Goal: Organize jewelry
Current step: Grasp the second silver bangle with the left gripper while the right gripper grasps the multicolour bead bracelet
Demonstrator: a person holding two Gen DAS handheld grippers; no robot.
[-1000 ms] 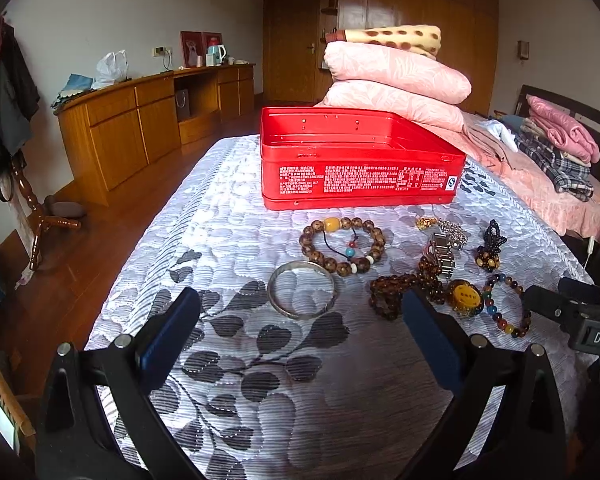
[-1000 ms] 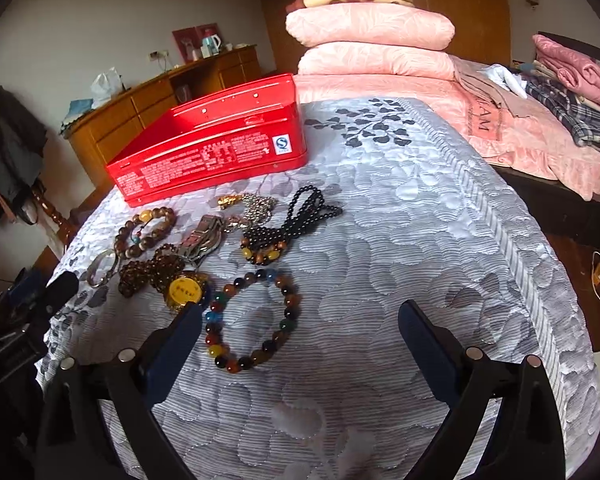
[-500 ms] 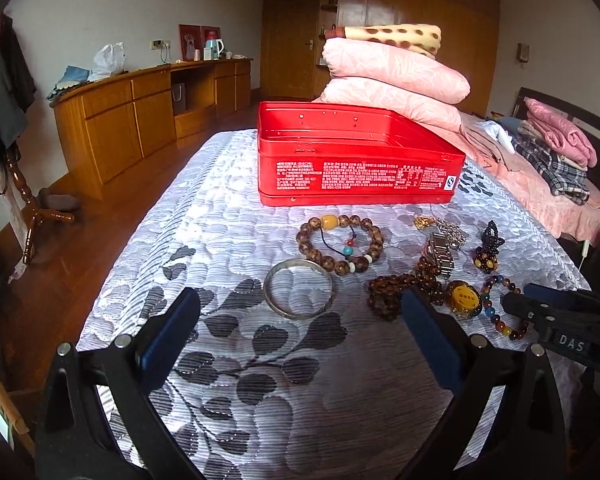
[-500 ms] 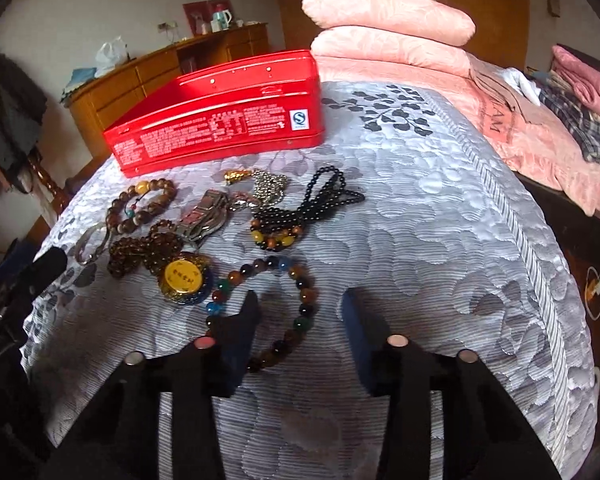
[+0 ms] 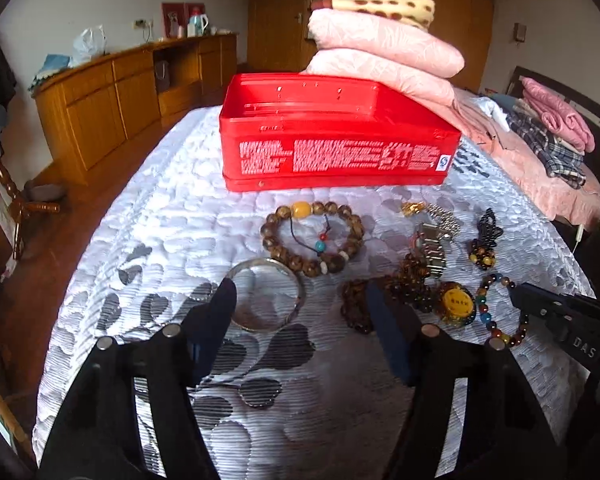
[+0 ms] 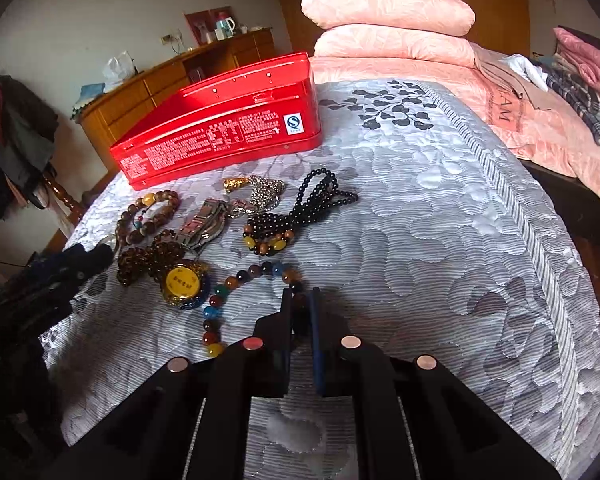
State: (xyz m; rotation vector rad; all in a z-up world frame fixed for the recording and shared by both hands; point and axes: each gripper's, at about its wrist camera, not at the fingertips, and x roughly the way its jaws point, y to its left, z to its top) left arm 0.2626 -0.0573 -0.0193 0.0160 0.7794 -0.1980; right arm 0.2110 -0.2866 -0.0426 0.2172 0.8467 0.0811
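Soft daylight, no harsh lamps, fisheye bend all round.

The quilted bedspread [image 5: 148, 240] shines pale and glossy toward its left edge, glare washing out the stitching. Shadows lie faint and short. Corners of both views fall black, walls curve, and the dark gripper bodies close up are underlit, slightly soft.

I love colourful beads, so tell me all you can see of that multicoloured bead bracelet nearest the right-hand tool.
The multicoloured bead bracelet is a loop of round glossy beads in amber, brown, green, blue, red and black, looking like polished stone or glass. It lies flat on the grey quilted bedspread, beside a yellow round pendant. The right gripper has closed on its near right side, dark beads pinched between the black fingers. It has not been lifted.
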